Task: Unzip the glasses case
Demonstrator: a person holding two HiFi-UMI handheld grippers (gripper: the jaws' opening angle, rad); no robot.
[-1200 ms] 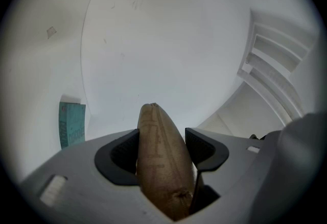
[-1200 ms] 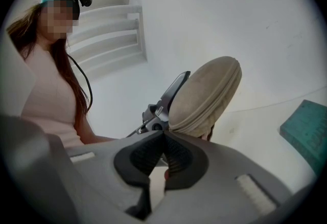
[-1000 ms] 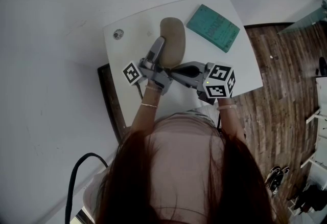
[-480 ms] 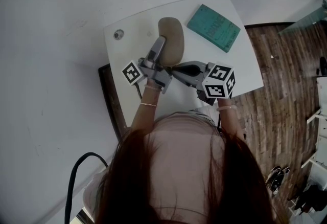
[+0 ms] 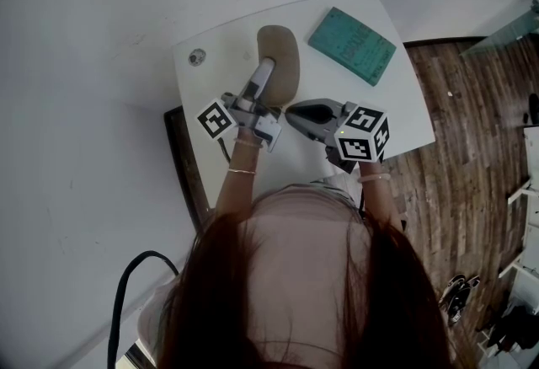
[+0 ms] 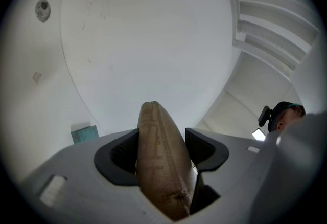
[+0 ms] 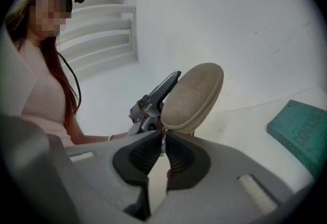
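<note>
Glasses case [image 7: 194,96] — looks stiff-shelled, light — clamped tilted over bench [image 5: 370,114] in left hand-held gripper [image 5: 268,68]; right hand-held gripper [image 5: 290,112] jaws have just been opening, slightly apart, zip pull [image 7: 164,136] between — likely best hold

White bench [image 5: 396,106] set against a plain white surface [image 5: 93,81]; whether this is wall or floor cannot be told. Lighting is even, without hard shadows. A small round fitting [image 5: 196,57] sits in the bench's far left corner. Dark wood-plank floor [image 5: 472,157] extends to the right, where shoes [image 5: 455,290] lie near white furniture [image 5: 529,157] at the frame edge. A dark panel [image 5: 178,161] borders the bench's left side. A black cable [image 5: 150,254] loops below it. The left gripper view shows white stepped ledges [image 6: 276,18].
</note>
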